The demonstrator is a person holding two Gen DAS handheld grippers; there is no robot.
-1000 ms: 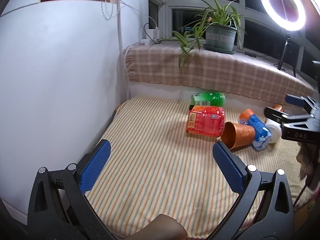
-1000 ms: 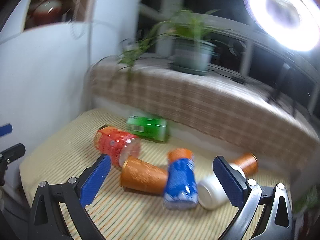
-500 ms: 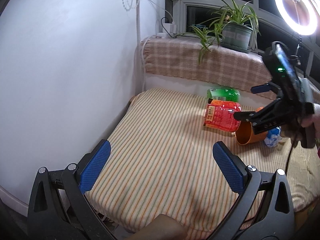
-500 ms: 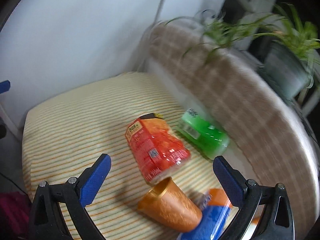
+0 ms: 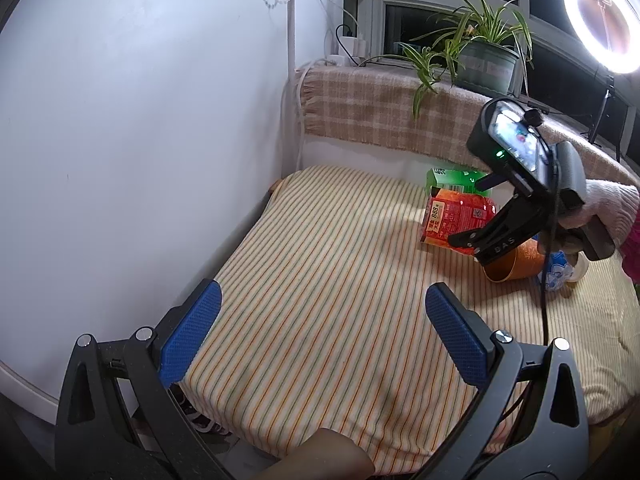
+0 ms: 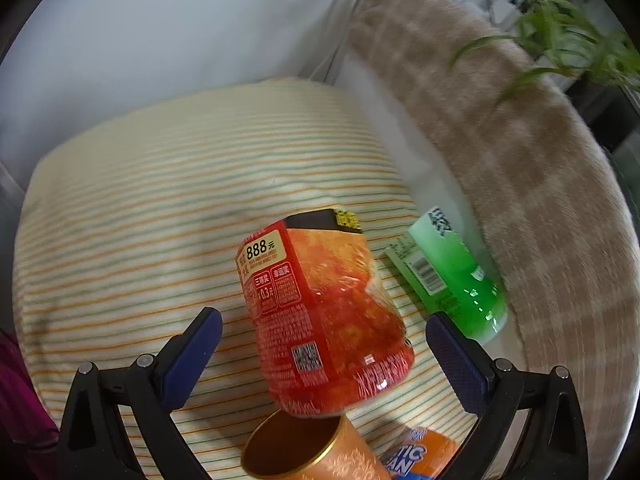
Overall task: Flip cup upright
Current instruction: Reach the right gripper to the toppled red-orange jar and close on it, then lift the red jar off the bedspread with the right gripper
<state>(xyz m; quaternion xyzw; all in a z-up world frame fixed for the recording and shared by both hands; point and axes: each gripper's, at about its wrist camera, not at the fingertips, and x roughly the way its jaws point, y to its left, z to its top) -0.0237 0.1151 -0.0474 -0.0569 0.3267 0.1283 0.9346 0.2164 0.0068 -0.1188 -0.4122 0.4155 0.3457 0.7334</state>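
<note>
Striped cushion [image 5: 320,280] fills the centre and lower half of the left wrist view; a white wall takes the whole left side. A plaid blanket [image 5: 368,104] runs across the upper middle, with a potted plant [image 5: 486,62] above it and a ring light [image 5: 604,28] in the upper right corner.

Left gripper [image 5: 318,322] sits at the bottom of its own view — jaws wide, nothing between the blue pads, only bare cushion there.

Right gripper [image 5: 476,216] enters at the right of the left wrist view, tilted down toward the items. In its own view the right gripper [image 6: 324,346] has jaws wide; the red noodle cup [image 6: 324,316] lies on its side in the gap, but whether either pad touches it cannot be told.

Green bottle [image 6: 456,276] lies on its side to the right of the red noodle cup, against the blanket edge.

Orange cup [image 6: 304,452] — the task item — lies on its side at the bottom centre of the right wrist view, open mouth toward the red noodle cup, rim just beside it. In the left wrist view it shows at right middle, partly hidden behind the right gripper.

Blue packet [image 6: 416,460] lies just right of the orange cup, at the bottom edge.
</note>
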